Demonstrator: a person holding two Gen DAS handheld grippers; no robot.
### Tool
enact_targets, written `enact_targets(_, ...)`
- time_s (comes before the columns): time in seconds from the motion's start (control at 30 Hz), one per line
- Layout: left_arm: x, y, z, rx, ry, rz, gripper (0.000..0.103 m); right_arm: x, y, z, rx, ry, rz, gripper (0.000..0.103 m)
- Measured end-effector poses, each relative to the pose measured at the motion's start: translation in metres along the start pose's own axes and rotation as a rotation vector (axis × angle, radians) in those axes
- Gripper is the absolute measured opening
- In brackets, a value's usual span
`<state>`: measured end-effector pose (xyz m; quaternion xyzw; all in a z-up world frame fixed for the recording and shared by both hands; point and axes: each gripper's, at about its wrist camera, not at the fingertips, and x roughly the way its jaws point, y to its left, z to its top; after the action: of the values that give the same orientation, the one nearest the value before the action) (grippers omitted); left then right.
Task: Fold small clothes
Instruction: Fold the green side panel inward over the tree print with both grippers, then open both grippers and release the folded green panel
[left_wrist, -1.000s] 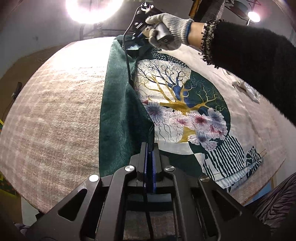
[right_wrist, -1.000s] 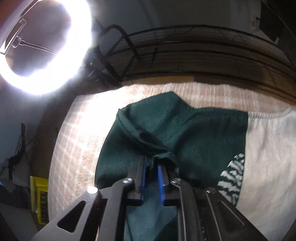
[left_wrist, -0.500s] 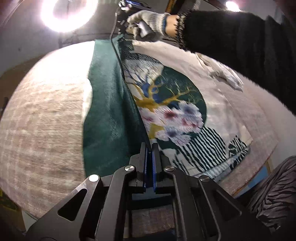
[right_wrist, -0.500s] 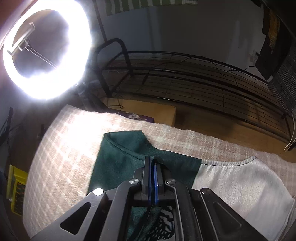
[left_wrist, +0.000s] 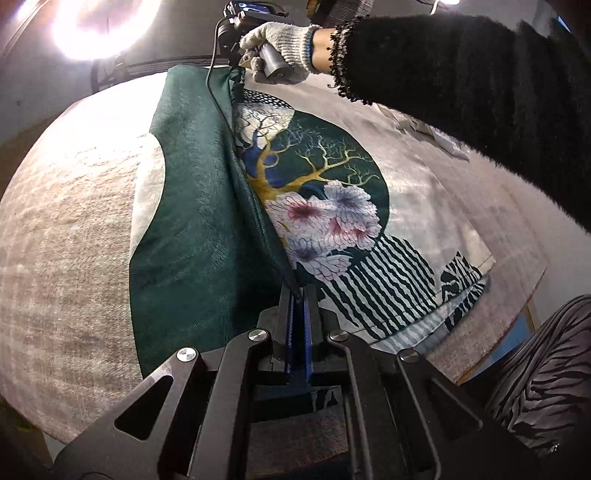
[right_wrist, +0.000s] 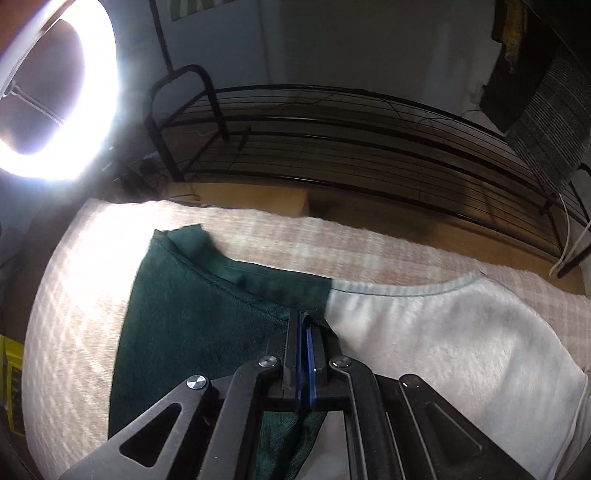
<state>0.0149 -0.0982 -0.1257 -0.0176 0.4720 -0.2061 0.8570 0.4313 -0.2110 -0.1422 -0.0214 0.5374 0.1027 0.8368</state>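
A small cloth (left_wrist: 332, 192) with a dark green side and a white side printed with a tree, flowers and stripes lies on a pinkish plaid-covered table (left_wrist: 66, 236). My left gripper (left_wrist: 298, 291) is shut on the near end of the cloth's green edge, which is lifted into a ridge. My right gripper (left_wrist: 236, 70), held by a gloved hand, is shut on the far end of that edge. In the right wrist view the right gripper (right_wrist: 305, 317) pinches the green fabric (right_wrist: 192, 317) where it meets the white part (right_wrist: 443, 332).
A bright ring light (right_wrist: 55, 92) stands beyond the far left of the table. A black metal rack (right_wrist: 332, 129) sits behind the table. A crumpled white item (left_wrist: 436, 133) lies at the right. The table's near-right edge (left_wrist: 517, 317) shows by striped fabric.
Both grippers have carried the green edge rightward over the printed face, so more green underside shows. The right gripper, open around the fabric a second ago, closed on it.
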Motion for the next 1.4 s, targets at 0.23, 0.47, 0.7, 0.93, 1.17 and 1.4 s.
enact_targets(0.23, 0.007, -0.012, -0.011, 0.032, 0.058, -0.072, 0.022, -0.01, -0.026, -0.006, 0.087, 0.014, 0.148, 0.039)
enact_targets(0.47, -0.015, -0.023, -0.027, 0.078, 0.025, -0.106, 0.026, -0.069, -0.047, -0.019, 0.065, -0.032, 0.09, 0.044)
enact_targets(0.7, -0.041, -0.016, -0.026, 0.083, -0.024, -0.092, 0.026, -0.116, -0.063, -0.027, 0.054, -0.074, 0.097, 0.07)
enact_targets(0.93, -0.057, 0.012, -0.01, 0.02, -0.079, -0.015, 0.026, -0.092, -0.054, -0.029, 0.079, 0.033, 0.259, 0.068)
enact_targets(1.17, -0.05, 0.03, -0.01, -0.03, -0.072, 0.014, 0.026, -0.058, -0.077, -0.047, 0.121, 0.19, 0.205, 0.076)
enact_targets(1.4, -0.057, 0.046, -0.014, -0.074, -0.077, 0.0, 0.026, -0.079, -0.091, -0.058, 0.086, 0.228, 0.322, 0.062)
